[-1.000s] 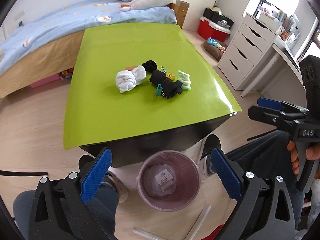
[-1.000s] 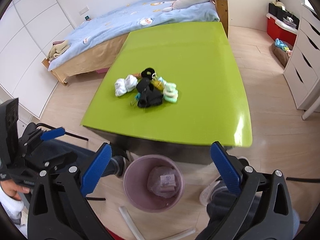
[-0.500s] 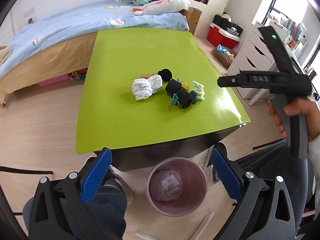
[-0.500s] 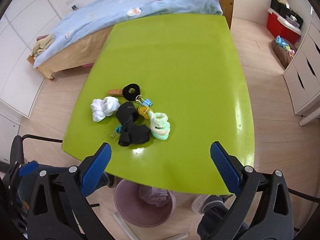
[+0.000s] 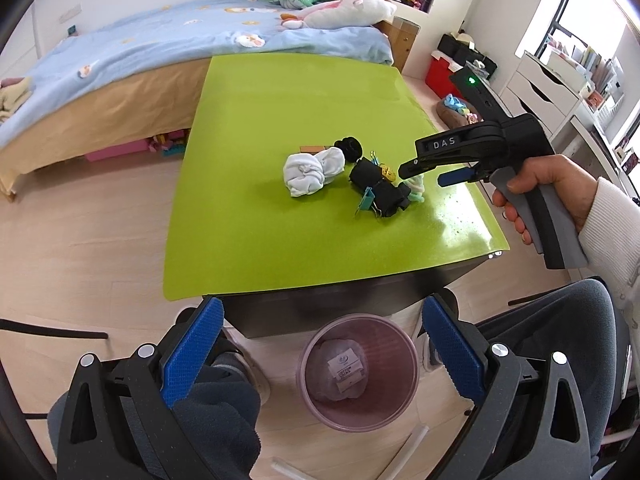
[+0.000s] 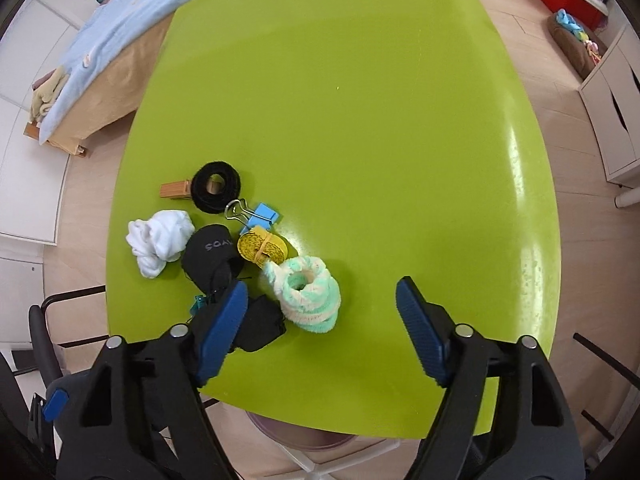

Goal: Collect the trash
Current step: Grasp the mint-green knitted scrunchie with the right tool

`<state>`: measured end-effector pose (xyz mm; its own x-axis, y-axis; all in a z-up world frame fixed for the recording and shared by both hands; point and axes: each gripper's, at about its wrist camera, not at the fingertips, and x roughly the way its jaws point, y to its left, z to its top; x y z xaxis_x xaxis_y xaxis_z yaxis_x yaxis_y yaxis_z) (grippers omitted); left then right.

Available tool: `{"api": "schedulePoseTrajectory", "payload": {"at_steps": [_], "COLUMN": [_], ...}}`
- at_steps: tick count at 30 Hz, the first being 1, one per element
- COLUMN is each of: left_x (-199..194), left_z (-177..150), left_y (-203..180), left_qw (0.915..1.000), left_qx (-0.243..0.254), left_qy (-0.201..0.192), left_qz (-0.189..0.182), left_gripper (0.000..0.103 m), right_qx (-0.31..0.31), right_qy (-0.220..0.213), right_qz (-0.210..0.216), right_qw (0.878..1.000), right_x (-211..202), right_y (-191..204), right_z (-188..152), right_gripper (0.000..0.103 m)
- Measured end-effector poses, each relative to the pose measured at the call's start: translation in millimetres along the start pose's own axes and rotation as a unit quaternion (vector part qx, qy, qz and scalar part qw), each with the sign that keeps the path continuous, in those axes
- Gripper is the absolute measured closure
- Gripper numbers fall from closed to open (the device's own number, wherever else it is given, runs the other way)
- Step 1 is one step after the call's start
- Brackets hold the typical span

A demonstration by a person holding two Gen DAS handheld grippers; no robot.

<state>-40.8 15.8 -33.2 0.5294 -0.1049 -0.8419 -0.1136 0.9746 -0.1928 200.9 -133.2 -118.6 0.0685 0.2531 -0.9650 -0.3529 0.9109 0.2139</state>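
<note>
Trash bin (image 5: 359, 372), pink, stands on the floor below the tabletop's (image 6: 360, 100) near edge, holding a packet labelled "COTTON". Right gripper (image 6: 320, 332), marked "DAS", has just been closing, nothing yet between its jaws, above the mint scrunchie (image 6: 308, 294) beside a black sock (image 6: 212, 254) printed "SOAV". Left gripper (image 5: 320, 354) gapes wide, empty.

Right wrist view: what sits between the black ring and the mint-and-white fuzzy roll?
A blue binder clip and a yellow roll lie between the black ring and the fuzzy roll, clearest in the right wrist view.
</note>
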Motion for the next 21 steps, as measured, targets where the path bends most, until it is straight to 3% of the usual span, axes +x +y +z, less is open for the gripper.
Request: {"api": "schedulePoseTrajectory", "payload": {"at_steps": [5,9,12,21], "left_x": [2,3,5,11], "left_z": [-1,-2,0,12], "left_y": [3,3,2,-3], "left_qw": [1.0000,1.0000,1.0000,1.0000], "left_qx": [-0.004,-0.004,-0.003,0.004], "left_qy": [0.003,0.004,0.004,0.000], "left_qz": [0.000,-0.002,-0.002,-0.005], "left_gripper": [0.007,0.007,0.007,0.007], "right_qx": [-0.002,-0.007,-0.012,-0.007], "right_qy": [0.006,0.002,-0.007,-0.045], "right_qz": [0.010,0.016,0.012,0.021], "right_qw": [1.000,1.000,1.000,0.999], "right_x": [6,7,2,-24], "right_y": [1,2,3,-5], "right_z": [0,3,2,-7], "right_gripper": [0.048,0.070,0.075,0.075]}}
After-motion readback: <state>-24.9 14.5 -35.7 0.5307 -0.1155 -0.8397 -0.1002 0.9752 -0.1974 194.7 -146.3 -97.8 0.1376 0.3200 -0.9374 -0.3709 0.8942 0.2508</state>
